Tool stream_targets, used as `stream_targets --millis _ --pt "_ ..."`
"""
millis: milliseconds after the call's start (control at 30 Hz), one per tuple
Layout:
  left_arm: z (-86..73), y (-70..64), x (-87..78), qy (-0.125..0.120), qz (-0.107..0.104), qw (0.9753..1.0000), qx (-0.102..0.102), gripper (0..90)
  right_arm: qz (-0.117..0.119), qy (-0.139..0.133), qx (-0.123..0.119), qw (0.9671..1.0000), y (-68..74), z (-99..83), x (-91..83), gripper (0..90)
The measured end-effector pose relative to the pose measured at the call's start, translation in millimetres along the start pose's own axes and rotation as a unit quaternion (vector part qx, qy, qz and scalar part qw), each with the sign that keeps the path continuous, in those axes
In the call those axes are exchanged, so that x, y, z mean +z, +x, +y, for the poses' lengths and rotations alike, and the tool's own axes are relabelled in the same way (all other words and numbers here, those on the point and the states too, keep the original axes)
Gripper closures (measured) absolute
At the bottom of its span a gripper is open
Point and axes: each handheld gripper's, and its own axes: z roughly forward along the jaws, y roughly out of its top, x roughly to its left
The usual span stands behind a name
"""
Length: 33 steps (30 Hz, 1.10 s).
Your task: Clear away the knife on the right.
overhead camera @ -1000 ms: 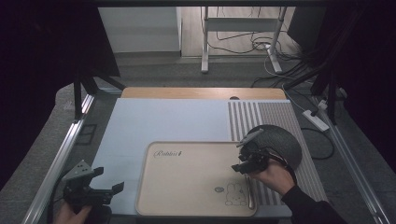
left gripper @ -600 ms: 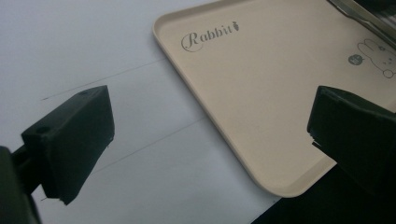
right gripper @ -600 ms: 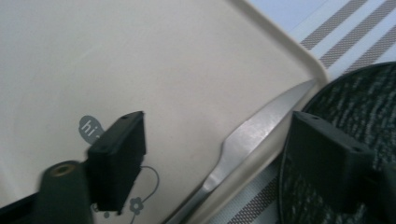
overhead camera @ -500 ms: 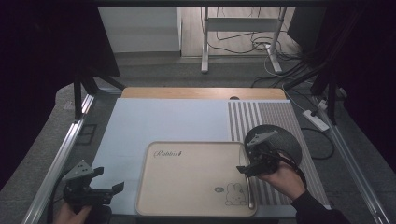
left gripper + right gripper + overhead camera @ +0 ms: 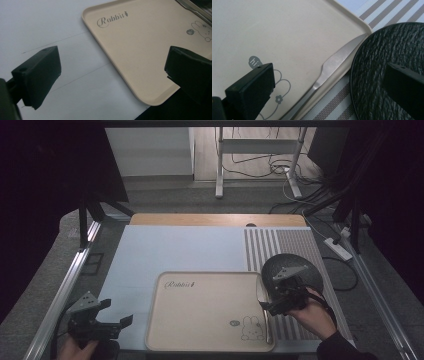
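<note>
Pale blue matting covers the table (image 5: 175,250), with a cream tray (image 5: 200,315) low in the frame. On its right rim lies a knife (image 5: 332,65); a black plate (image 5: 305,267) sits just beside it (off the tray). Right gripper (image 5: 280,301) hangs over them, jaws wide and empty; left gripper (image 5: 107,325) idles, also wide. I'd say the plate is left to load.
</note>
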Motion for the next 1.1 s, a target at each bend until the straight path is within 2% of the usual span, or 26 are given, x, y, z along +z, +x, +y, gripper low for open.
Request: stream_targets --millis 533,733,1100 --pt "-0.1 0.3 -0.1 -0.001 0.000 1.0000 -0.001 1.7 -0.017 -0.023 0.025 0.9993 -3.5 -22.4 -23.3 0.0" --pt "-0.2 0.5 -0.1 -0.001 0.000 1.0000 -0.002 1.7 -0.034 -0.035 0.038 0.9981 -6.0 -32.5 -34.7 0.0" --pt "0.0 0.8 -0.2 -0.001 0.000 1.0000 -0.004 1.7 -0.043 -0.053 0.066 0.9955 -8.9 -50.9 -49.7 0.0"
